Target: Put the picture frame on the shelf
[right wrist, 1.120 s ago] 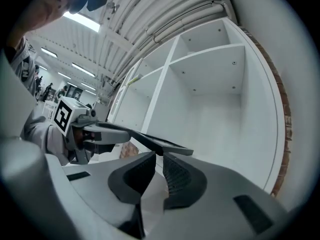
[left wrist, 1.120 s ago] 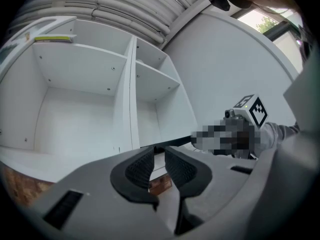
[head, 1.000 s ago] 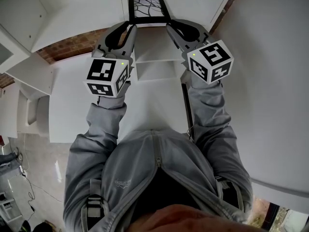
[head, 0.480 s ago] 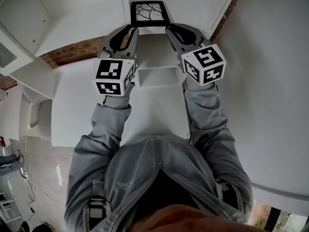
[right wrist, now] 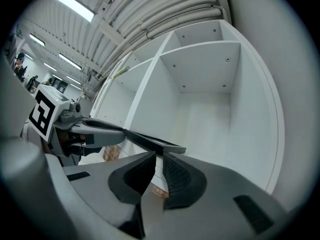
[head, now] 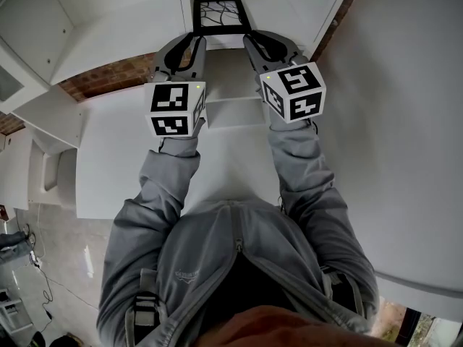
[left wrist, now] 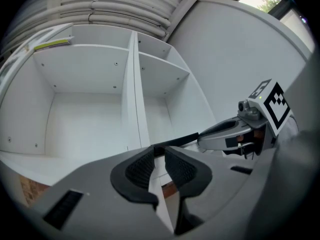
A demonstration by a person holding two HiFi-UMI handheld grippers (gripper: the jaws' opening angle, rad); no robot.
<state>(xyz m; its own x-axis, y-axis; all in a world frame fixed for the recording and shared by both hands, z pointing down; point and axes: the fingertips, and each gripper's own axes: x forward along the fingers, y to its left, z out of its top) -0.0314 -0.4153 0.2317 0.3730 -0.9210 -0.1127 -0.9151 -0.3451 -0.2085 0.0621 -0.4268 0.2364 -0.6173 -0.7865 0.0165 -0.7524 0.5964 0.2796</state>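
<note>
I clamp the black-rimmed picture frame (head: 221, 14) in left gripper (head: 194, 36) and right gripper (head: 249, 36); it now sits nearer the white shelf (left wrist: 85, 114), almost ready to set down.

Left gripper (head: 195, 39), right gripper (head: 249, 37) closer together

No legible text, number or brand found in any view.

- Left gripper (head: 192, 37): its marker cube (head: 176, 108) carries black-and-white square code patterns on every visible face. Blocks only, no letters or digits.
- Right gripper (head: 252, 37): its marker cube (head: 293, 91) is the same, coded squares only.
- Black picture frame (head: 222, 14), far centre: the print inside shows dark curved lines on white, no lettering.
- Grey zip jacket (head: 217, 251), near: a small pale chest print (head: 179, 273) sits left of the zip, too small to read.
- White shelf unit (left wrist: 131, 89): a yellow strip label (left wrist: 50, 45) lies on the top edge, far left. No characters can be made out on it.
</note>
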